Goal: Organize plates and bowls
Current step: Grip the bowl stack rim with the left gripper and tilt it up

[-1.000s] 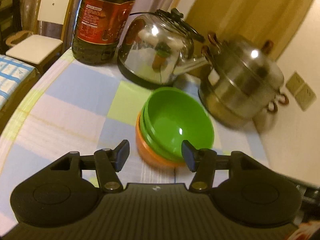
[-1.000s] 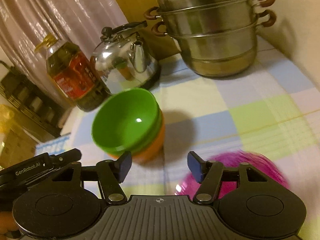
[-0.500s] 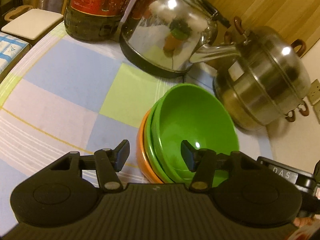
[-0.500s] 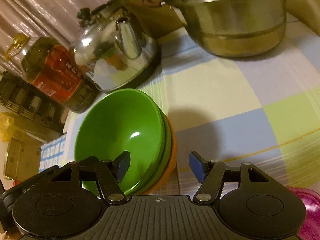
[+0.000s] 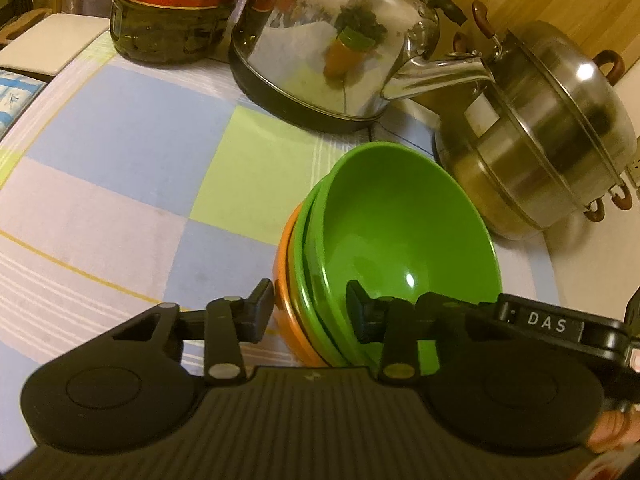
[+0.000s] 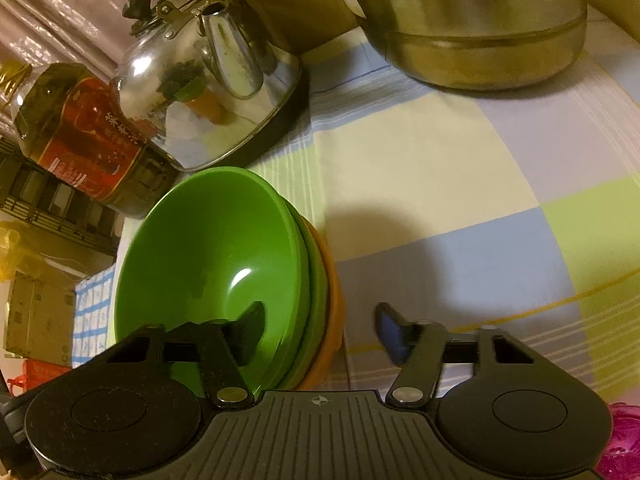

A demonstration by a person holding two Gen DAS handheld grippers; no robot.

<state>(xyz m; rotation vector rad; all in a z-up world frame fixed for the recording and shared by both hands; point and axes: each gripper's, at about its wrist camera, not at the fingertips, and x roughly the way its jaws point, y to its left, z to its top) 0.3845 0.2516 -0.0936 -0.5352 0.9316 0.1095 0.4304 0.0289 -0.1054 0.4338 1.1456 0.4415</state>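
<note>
A stack of bowls stands on the checked tablecloth: two green bowls [image 5: 400, 232] nested in an orange bowl [image 5: 286, 280]. My left gripper [image 5: 310, 316] is open and straddles the stack's near left rim, one finger outside the orange wall, one inside the top green bowl. The stack also shows in the right wrist view [image 6: 216, 256]. My right gripper [image 6: 320, 334] is open and straddles the stack's right rim, its left finger inside the green bowl, its right finger outside over the cloth. A magenta bowl [image 6: 622, 444] shows partly at the bottom right.
A steel kettle [image 5: 340, 40] stands just behind the bowls, an oil bottle [image 5: 168, 8] to its left and a stacked steel steamer pot [image 5: 540, 132] to the right, close to the stack. The table's left edge [image 5: 24, 108] drops to a chair.
Both grippers have moved forward and down onto the bowl stack; their fingers now straddle its rim on either side. The left gripper's fingers have narrowed a little.
</note>
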